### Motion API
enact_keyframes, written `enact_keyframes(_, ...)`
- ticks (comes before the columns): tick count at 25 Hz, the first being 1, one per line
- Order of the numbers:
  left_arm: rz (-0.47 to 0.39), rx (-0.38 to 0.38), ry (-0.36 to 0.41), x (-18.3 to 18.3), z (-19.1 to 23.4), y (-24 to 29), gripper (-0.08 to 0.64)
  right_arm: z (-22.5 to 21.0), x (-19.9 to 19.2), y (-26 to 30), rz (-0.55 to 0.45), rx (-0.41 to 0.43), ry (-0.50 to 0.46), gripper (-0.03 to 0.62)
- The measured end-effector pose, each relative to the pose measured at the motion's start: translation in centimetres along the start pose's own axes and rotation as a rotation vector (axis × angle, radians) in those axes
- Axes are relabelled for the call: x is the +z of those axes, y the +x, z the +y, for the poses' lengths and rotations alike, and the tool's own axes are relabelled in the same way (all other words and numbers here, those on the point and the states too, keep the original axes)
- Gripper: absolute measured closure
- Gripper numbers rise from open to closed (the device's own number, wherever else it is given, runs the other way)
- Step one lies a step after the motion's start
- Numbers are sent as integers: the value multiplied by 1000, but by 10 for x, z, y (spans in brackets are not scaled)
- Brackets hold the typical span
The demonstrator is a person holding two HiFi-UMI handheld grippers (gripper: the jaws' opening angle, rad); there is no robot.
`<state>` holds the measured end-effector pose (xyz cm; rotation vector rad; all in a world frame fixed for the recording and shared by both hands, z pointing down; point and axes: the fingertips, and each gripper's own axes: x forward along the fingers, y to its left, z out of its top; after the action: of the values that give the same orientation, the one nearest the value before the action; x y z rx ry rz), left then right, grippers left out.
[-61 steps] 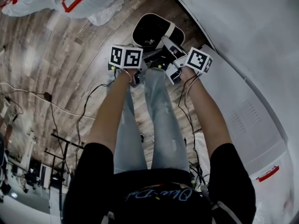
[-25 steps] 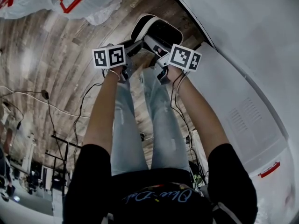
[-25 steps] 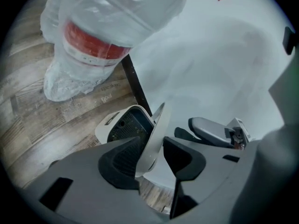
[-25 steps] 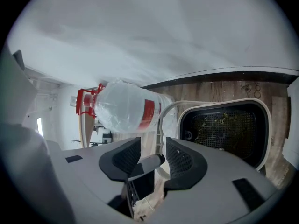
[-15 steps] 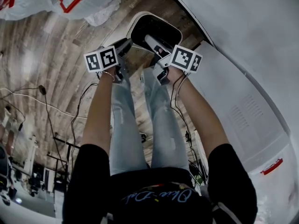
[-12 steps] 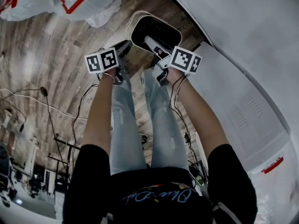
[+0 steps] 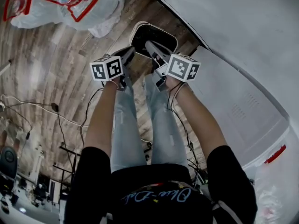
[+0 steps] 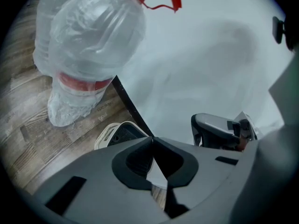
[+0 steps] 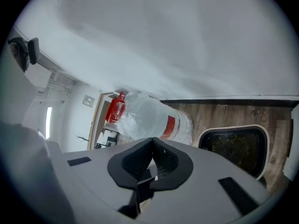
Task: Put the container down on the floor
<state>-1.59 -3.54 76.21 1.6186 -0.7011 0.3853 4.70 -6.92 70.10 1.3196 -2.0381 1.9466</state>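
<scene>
Compared with a second ago, when both sets of jaws stood wide apart at the container's sides, we now find the left gripper point(image 7: 129, 52) and the right gripper point(image 7: 149, 44) lifted off it. Both have just been closing, and in each gripper view the pads meet tip to tip with nothing between them (left gripper point(image 8: 153, 138), right gripper point(image 9: 153, 139)). The container point(image 7: 140, 24) stands upright on the wood floor point(image 7: 56, 78), close to the floor's far edge where the dark baseboard meets the white wall point(image 7: 233, 31). Its dark interior faces up, and its cream rim shows in both gripper views ( point(image 8: 108, 130), point(image 9: 233, 126)). In the head view the right gripper overlaps the container's near rim, and the left gripper sits just beside the rim's near left corner. A clear water jug point(image 7: 70, 3) with red markings lies on the floor to the container's left, apart from it. A white panel point(image 7: 233, 106) borders the floor's right edge. Bare planks lie open on the near left, crossed by loose cables point(image 7: 70, 120).
</scene>
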Motion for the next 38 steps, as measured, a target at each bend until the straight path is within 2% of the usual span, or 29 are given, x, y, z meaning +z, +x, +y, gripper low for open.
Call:
enact_keyframes(4, -11, -43, 65, 4, -26, -16, 552, 14, 9, -18, -39, -31, -52, 592)
enact_keyframes(7, -9, -46, 115, 3, -41, -29, 552, 24, 15, -35, -82, -57, -87, 592)
enact_keyframes(17, -75, -103, 240, 20, -101, -70, 552, 60, 30, -95, -288, -73, -100, 592)
enact_keyframes(21, -87, -116, 305, 23, -127, -89, 552, 76, 33, -126, -359, -98, -142, 594)
enact_keyframes(30, -188, -161, 381, 43, -182, -149, 552, 126, 37, -176, -472, -133, -274, 594)
enact_keyframes(34, -174, -187, 458, 46, -207, -170, 552, 150, 37, -197, -523, -167, -329, 594)
enact_keyframes(38, -159, -204, 575, 47, -239, -191, 552, 176, 36, -222, -572, -196, -362, 594)
